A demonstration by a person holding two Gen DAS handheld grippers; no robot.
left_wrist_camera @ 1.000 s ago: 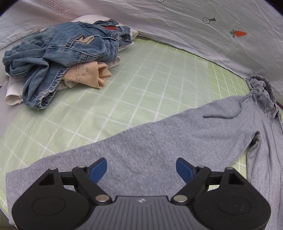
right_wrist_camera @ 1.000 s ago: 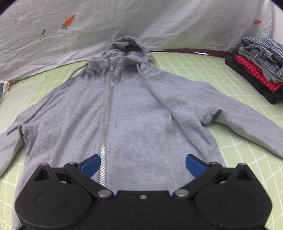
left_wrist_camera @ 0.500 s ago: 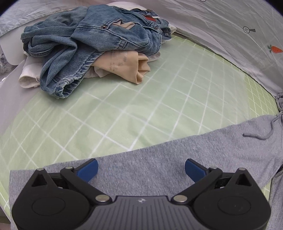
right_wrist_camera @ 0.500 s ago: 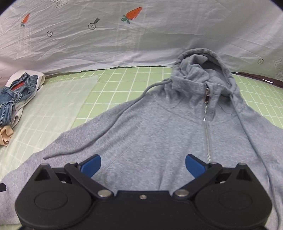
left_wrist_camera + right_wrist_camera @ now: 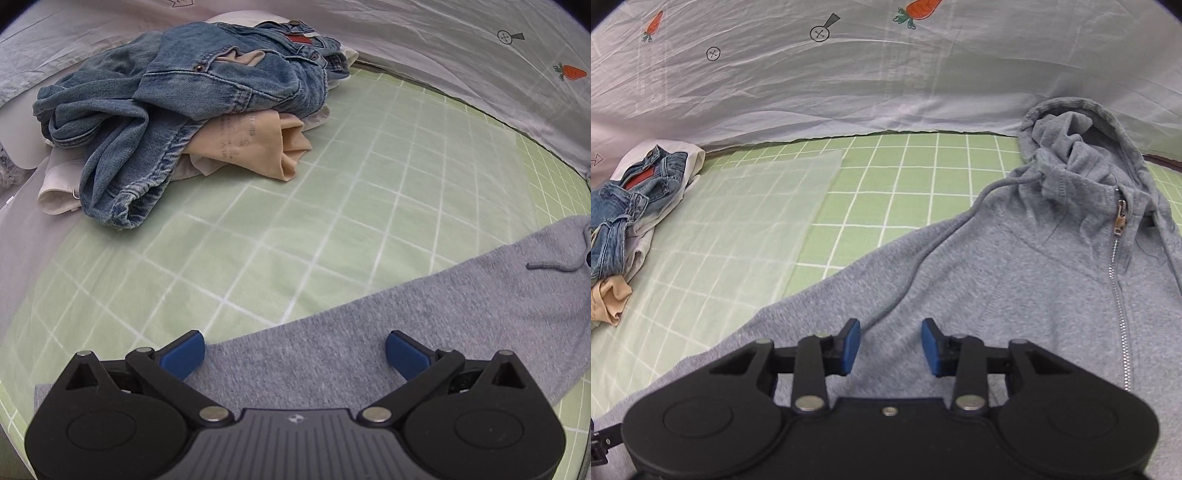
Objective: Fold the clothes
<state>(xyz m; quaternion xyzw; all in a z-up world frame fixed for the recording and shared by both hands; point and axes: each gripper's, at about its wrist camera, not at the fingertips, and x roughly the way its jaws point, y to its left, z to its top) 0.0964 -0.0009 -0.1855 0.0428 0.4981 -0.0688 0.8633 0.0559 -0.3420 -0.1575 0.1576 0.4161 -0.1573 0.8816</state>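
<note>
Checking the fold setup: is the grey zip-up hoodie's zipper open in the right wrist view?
No: the grey zip-up hoodie lies flat with its metal zipper closed up to the collar.

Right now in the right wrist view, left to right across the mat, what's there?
Pile of jeans → translucent sheet → bare green grid mat → hoodie drawstring → hood → zipper.

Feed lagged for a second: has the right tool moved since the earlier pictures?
Yes. The right tool has swung toward the left sleeve: the hoodie's zipper, earlier left of centre, now sits far right, and its jaws have narrowed.
</note>
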